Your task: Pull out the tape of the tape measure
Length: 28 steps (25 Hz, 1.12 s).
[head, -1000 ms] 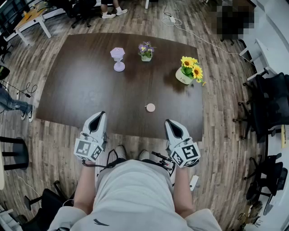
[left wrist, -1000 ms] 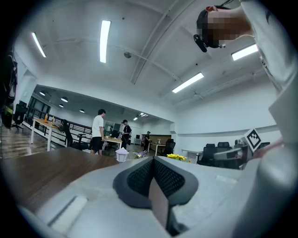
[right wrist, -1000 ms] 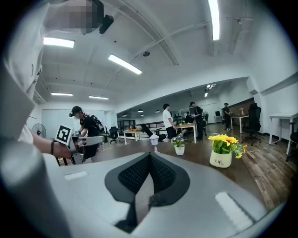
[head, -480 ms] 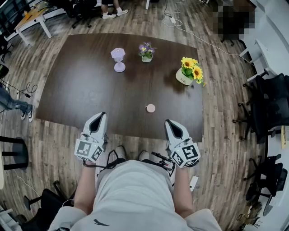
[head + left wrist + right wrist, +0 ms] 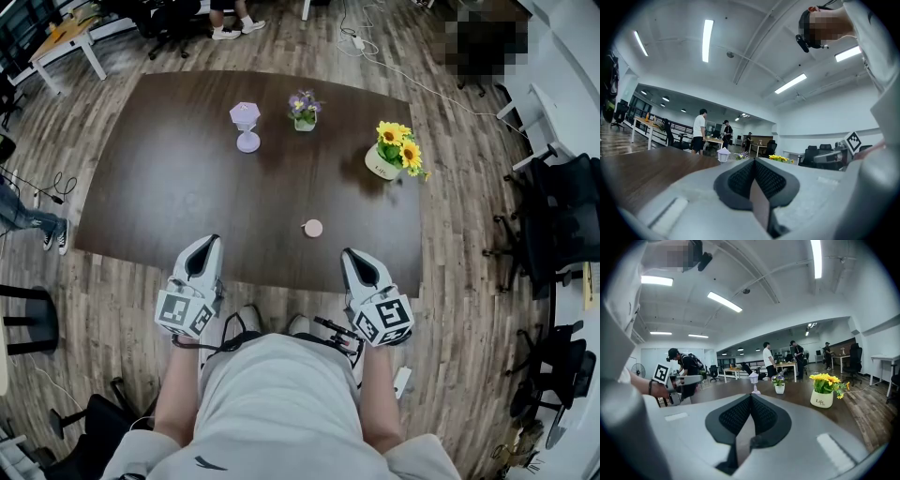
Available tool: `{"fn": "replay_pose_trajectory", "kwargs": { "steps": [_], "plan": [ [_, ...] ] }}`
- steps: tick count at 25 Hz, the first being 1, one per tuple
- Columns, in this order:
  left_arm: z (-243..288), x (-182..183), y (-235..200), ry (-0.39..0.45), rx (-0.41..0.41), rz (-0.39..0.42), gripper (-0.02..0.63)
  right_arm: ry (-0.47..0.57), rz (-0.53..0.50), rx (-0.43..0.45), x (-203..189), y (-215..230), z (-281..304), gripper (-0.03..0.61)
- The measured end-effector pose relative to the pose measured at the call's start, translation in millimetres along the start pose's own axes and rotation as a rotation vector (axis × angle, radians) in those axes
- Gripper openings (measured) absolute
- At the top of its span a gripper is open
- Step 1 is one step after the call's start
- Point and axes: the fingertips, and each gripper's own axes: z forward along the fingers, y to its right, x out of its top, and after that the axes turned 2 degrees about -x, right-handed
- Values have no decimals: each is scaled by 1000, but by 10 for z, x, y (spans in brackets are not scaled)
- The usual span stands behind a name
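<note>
Shift since earlier: almost none; both grippers sit where they were, and the table's things lie a touch lower in the head view.
Left gripper [image 5: 207,240]: held at the table's near edge, tips just over the wood; its own view shows the ribbed pads [image 5: 740,177] pressed together with nothing between them.
Right gripper [image 5: 350,253]: held at the same edge, level with the left one and well apart from it; jaws pressed together and empty in its own view.
Tape measure [image 5: 313,228]: small, round and pinkish, lying flat on the table near the front edge, ahead of the gap between the grippers, nearer the right one and touched by neither.
Table [image 5: 169,187]: dark brown wood on a plank floor.
Sunflower pot [image 5: 383,157]: toward the far right of the table, well beyond the tape measure.
Purple flower pot [image 5: 303,106]: at the far side, near the middle.
Lilac lamp-shaped ornament [image 5: 245,125]: just left of the purple flowers.
Person: stands at the near edge in light shorts, bare forearms leading to the grippers.
</note>
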Motion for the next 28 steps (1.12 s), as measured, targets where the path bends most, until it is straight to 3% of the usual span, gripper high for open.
{"fn": "replay_pose_trajectory", "kwargs": {
  "steps": [3,5,11,16,21,28],
  "plan": [
    [24,-26,-21,-4,-10,1,6,-60,-69,-1,-125,-9,130,7],
    [38,-37,-43,-7,-10,0,6,-88,-85,3,-201,-2,233,49],
    [70,-56,-136,-9,-2,-9,6,-157,-35,-12,-455,129,528,91],
    [67,-62,-238,-9,9,-21,6,-262,14,-15,-787,215,774,202],
    [74,-44,-363,-7,27,-33,6,-363,34,-23,-1102,296,1006,269],
    [82,-74,-484,-16,30,-38,6,-497,42,-23,-1557,317,1263,302]
  ]
}}
